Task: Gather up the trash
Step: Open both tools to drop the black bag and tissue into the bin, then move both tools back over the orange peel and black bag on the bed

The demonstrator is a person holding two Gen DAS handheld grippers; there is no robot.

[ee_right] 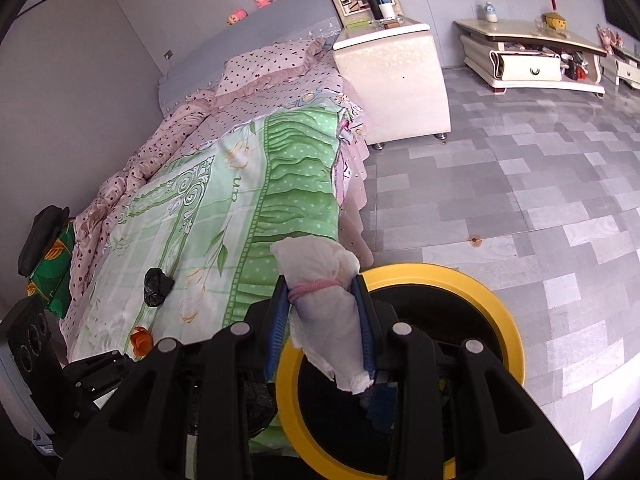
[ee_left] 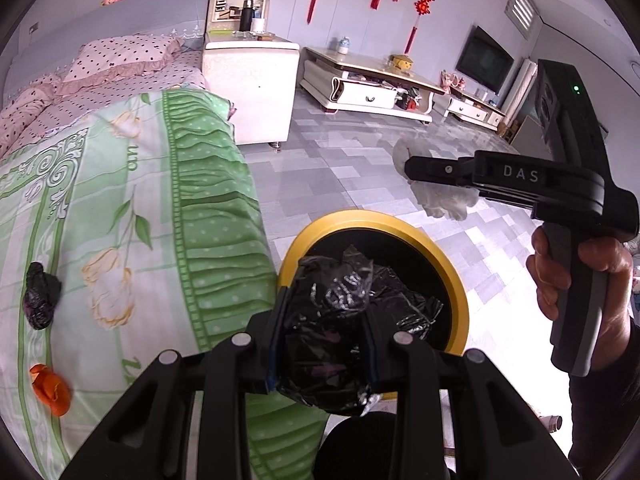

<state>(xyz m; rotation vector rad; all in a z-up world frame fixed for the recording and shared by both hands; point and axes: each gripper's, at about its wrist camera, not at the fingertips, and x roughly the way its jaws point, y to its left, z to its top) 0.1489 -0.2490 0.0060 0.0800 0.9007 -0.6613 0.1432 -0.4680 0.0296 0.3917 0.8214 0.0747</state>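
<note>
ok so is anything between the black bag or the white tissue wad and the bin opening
Nothing visible. The left hand-held gripper holds the black bag over the yellow-rimmed bin; the right hand-held gripper holds the white tissue wad by its rim. The opening has no lid.

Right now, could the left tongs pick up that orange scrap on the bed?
Probably not yet: the left tongs are clamped on a crumpled black plastic bag, so they're full, though nothing covers the orange scrap.
</note>
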